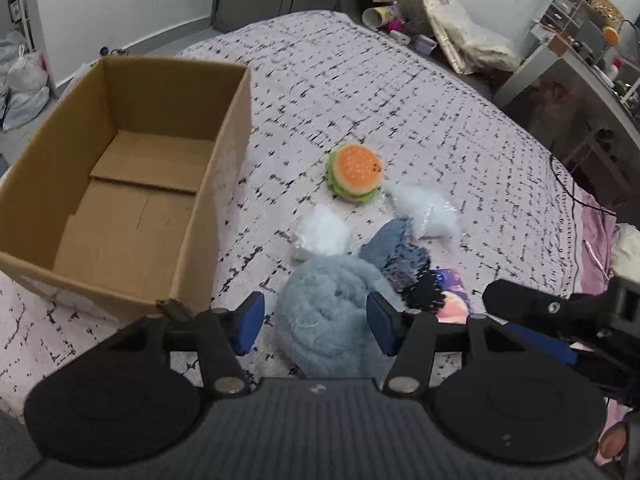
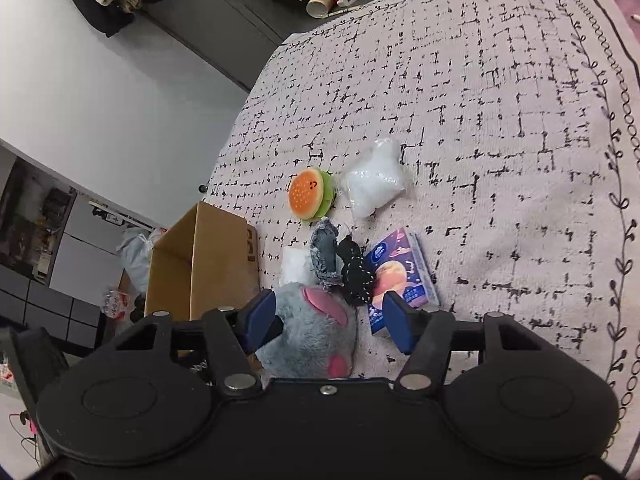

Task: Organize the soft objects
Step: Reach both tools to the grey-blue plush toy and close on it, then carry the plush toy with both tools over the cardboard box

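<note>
Tools (image 1: 316, 326) (image 2: 332, 324) hover over grey plush (image 1: 324, 312) (both spread wide).

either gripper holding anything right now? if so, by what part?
Nothing is held. The left gripper is open, its pads either side of the grey plush toy without clamping it. The right gripper is open over the same toy.

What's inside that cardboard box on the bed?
Nothing shows inside the cardboard box: only its bare floor with folded bottom flaps. The near corner, behind the front wall, is hidden. The burger toy and grey plush lie outside on the bed.
</note>
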The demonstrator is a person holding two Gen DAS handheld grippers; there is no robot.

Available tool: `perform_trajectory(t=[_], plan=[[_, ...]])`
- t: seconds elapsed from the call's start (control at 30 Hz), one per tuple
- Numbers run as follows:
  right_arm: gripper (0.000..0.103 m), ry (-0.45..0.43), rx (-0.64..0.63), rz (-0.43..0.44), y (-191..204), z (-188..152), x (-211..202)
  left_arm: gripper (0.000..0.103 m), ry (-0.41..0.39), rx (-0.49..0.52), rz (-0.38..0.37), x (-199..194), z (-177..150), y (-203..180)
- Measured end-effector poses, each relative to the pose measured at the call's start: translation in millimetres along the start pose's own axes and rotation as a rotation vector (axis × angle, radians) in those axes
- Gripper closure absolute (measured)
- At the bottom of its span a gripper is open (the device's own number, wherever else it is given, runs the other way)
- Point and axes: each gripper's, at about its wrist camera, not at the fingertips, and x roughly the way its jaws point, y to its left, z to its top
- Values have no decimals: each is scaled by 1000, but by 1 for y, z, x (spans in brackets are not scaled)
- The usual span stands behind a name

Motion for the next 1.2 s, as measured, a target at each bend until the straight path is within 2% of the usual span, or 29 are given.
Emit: perform_trajectory(t=[0.07, 0.17, 0.23, 0.33, 0.57, 0.63, 0.8, 1.2], plan=[[46, 8, 19, 0, -1, 0, 7, 48, 26, -32, -18, 6, -1, 5], [50, 24, 36, 0, -1, -2, 17, 48, 24, -59, -39, 10, -2, 11], [53, 41, 57, 2, -2, -3, 26, 62, 30, -82, -69, 12, -1, 14], [54, 52, 76, -15, -3, -3, 39, 67, 47, -114, -93, 14, 2, 17], [60, 71, 106, -34, 3, -8, 73, 70, 61, -152, -132, 14, 6, 26], [61, 77, 104, -38, 6, -10, 77, 75, 61, -146, -136, 14, 7, 27], [73, 77, 94, -28, 6, -11, 77, 78, 51, -156, -152, 11, 10, 31], [73, -41, 41, 62, 26, -4, 35, 78, -51, -88, -225, -35, 33, 23]])
